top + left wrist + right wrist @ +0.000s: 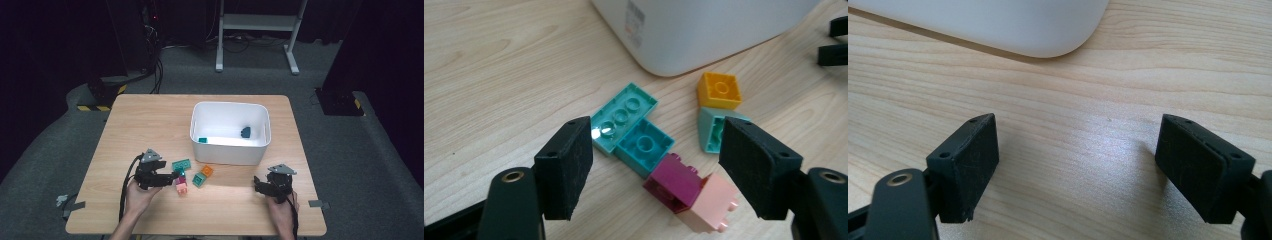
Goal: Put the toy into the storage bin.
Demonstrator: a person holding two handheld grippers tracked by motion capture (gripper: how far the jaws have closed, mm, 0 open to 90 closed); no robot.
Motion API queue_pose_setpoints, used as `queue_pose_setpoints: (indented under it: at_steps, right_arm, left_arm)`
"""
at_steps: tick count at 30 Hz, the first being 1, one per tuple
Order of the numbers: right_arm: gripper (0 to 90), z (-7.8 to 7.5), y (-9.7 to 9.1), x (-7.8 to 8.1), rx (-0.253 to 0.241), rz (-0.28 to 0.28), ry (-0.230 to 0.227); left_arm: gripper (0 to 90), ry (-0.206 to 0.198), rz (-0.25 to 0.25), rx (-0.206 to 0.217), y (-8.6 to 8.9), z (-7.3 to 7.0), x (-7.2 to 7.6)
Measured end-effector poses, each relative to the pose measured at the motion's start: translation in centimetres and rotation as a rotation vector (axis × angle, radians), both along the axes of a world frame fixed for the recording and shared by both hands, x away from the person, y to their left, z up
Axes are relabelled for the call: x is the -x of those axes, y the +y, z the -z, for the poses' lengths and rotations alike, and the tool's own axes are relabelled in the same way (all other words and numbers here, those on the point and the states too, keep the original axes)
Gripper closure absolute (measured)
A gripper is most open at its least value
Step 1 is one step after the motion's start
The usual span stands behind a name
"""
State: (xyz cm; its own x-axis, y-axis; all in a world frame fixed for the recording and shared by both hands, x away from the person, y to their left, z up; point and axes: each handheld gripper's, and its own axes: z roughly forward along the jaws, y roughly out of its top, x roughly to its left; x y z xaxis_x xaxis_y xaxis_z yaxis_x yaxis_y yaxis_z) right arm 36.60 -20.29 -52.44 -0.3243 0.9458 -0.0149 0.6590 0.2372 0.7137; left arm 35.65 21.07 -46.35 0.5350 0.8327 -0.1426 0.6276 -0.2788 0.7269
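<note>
- Right, the magenta brick (pixel 672 183) sits on the table (pixel 150 120) in front of the white bin (pixel 230 150), joined to a pink brick (pixel 714 205) on its near side.
- Left gripper (pixel 654 165) has its jaws wide apart, straddling that magenta/pink pair; pads not touching either brick.
- Left gripper view gives the detail: the magenta brick's far corner is at a teal square brick (pixel 644 146), which butts against a flat light-teal plate (pixel 624 114) with three studs.
- Same view: a mint sloped brick (pixel 710 129) is partly behind the right-hand pad, with an orange brick (pixel 719 90) just beyond it, near the bin wall.
- High view flattens that cluster into small colour blobs; the magenta brick (pixel 176 176) is mostly under the left gripper (pixel 172 177).
- High view looks into the bin: a dark teal piece (pixel 245 132) at the right, a small teal brick (pixel 202 140) at the left wall.
- Right gripper (pixel 1075 167) has its jaws apart over bare wood, nothing between them; bin corner (pixel 1048 30) just ahead.
- High view puts the right gripper (pixel 261 186) well apart from the bricks, near the bin's right corner.
</note>
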Motion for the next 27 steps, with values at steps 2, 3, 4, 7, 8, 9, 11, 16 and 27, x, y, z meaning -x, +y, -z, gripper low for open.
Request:
queue_pose_setpoints:
  at_steps: [2, 3, 4, 7, 8, 9, 11, 16, 27]
  right_arm:
    - [17.4, 0.0, 0.0, 0.0, -0.001, 0.001, 0.001]
    - [17.3, 0.0, 0.0, 0.0, 0.000, 0.000, 0.000]
    - [17.3, 0.0, 0.0, 0.0, 0.000, 0.000, 0.000]
    - [17.3, 0.0, 0.0, 0.0, 0.000, 0.000, 0.000]
    - [17.3, 0.0, 0.0, 0.0, -0.001, 0.001, 0.001]
    - [17.3, 0.0, 0.0, 0.0, -0.001, 0.001, 0.001]
    - [17.3, 0.0, 0.0, 0.0, 0.000, 0.000, 0.000]
    - [17.4, 0.0, 0.0, 0.0, 0.000, -0.001, 0.001]
    - [17.4, 0.0, 0.0, 0.0, 0.000, 0.000, 0.000]
  left_arm:
    - [30.9, 0.004, -0.011, -0.003, 0.1, 0.4, -0.4]
    - [31.4, 0.003, -0.017, -0.005, 0.2, 0.6, -0.6]
    - [32.1, 0.004, -0.025, -0.004, 0.3, 0.8, -0.8]
    - [34.4, 0.003, -0.049, -0.004, 0.6, 1.3, -1.4]
    - [35.1, 0.004, -0.054, -0.004, 0.6, 1.5, -1.6]
    - [35.8, 0.007, -0.058, -0.002, 0.7, 1.6, -1.8]
    - [36.8, 0.008, -0.064, -0.008, 0.7, 1.9, -2.2]
    - [39.1, 0.015, -0.091, -0.010, 1.0, 2.5, -3.0]
    - [45.4, 0.027, -0.107, -0.017, 1.0, 3.9, -4.5]
